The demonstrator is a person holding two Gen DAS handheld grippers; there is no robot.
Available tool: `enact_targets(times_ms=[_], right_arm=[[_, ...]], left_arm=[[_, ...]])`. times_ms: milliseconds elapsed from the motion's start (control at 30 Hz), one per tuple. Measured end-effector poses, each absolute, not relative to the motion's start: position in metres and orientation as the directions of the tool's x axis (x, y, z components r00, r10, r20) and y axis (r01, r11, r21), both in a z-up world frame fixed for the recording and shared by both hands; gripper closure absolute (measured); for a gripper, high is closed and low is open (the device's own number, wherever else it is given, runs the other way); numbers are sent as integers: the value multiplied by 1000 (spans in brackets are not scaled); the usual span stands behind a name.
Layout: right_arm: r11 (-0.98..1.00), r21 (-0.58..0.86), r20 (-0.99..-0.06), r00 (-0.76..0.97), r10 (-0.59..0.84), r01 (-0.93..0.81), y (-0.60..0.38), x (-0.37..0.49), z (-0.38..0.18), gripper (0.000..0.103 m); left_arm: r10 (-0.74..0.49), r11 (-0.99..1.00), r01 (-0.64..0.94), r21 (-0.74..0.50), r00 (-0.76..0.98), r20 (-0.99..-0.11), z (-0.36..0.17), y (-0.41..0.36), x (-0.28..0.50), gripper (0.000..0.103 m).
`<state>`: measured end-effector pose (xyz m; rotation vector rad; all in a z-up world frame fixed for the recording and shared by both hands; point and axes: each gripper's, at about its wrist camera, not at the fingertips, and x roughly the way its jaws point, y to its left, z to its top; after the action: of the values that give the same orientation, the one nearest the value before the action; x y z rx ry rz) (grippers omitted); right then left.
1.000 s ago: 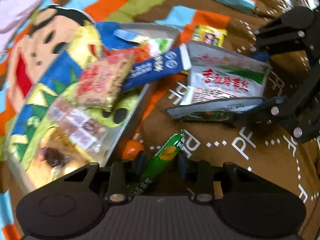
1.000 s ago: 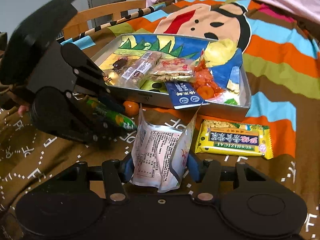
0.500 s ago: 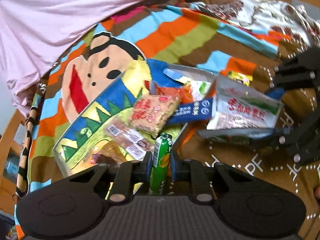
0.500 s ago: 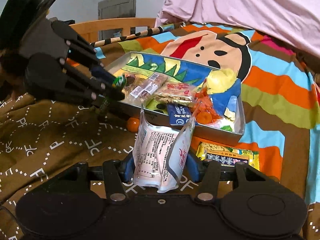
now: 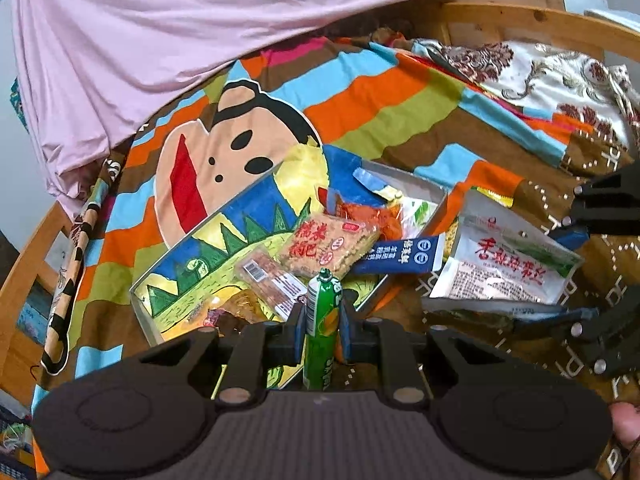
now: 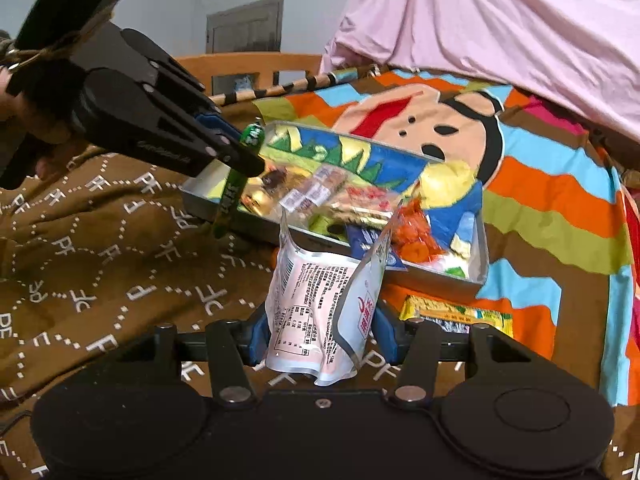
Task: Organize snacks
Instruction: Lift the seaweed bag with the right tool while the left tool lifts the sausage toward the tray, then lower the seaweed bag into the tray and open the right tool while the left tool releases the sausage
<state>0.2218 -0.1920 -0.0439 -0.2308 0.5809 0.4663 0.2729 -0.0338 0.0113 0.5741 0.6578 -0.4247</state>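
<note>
My left gripper [image 5: 322, 330] is shut on a green sausage stick [image 5: 321, 328], held above the near corner of the snack tin [image 5: 140, 298]. From the right wrist view that left gripper [image 6: 246, 148] hangs over the tin's left end with the green sausage stick [image 6: 234, 186] dangling from it. My right gripper [image 6: 318, 334] is shut on a white snack pouch [image 6: 320, 304], just in front of the tin's near wall [image 6: 432, 282]. In the left wrist view this white snack pouch [image 5: 504, 270] sits right of the tin. Several packets lie in the tin, among them a rice cracker pack [image 5: 330, 246].
A yellow-green snack bar [image 6: 456, 314] lies on the bedspread beside the tin's right end. A small orange fruit [image 6: 274, 258] peeks out by the tin's near wall. Pink bedding [image 5: 140, 40] is heaped behind. A wooden bed frame [image 6: 248, 66] runs along the back.
My left gripper closed on the green sausage stick and lifted it off the bedspread to above the tin. My right gripper rose a little, still holding the white pouch.
</note>
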Motion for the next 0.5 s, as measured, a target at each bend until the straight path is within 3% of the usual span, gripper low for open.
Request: enact_targets(times_ms=[233, 500], right_arm=[[875, -101, -457, 803, 382, -473, -191, 227, -33, 49], [898, -92, -332, 864, 380, -430, -178, 290, -21, 49]], left_arm=[[-212, 822, 489, 292, 738, -641, 31, -25, 277, 85], [-214, 908, 381, 173, 779, -589, 41, -5, 317, 85]])
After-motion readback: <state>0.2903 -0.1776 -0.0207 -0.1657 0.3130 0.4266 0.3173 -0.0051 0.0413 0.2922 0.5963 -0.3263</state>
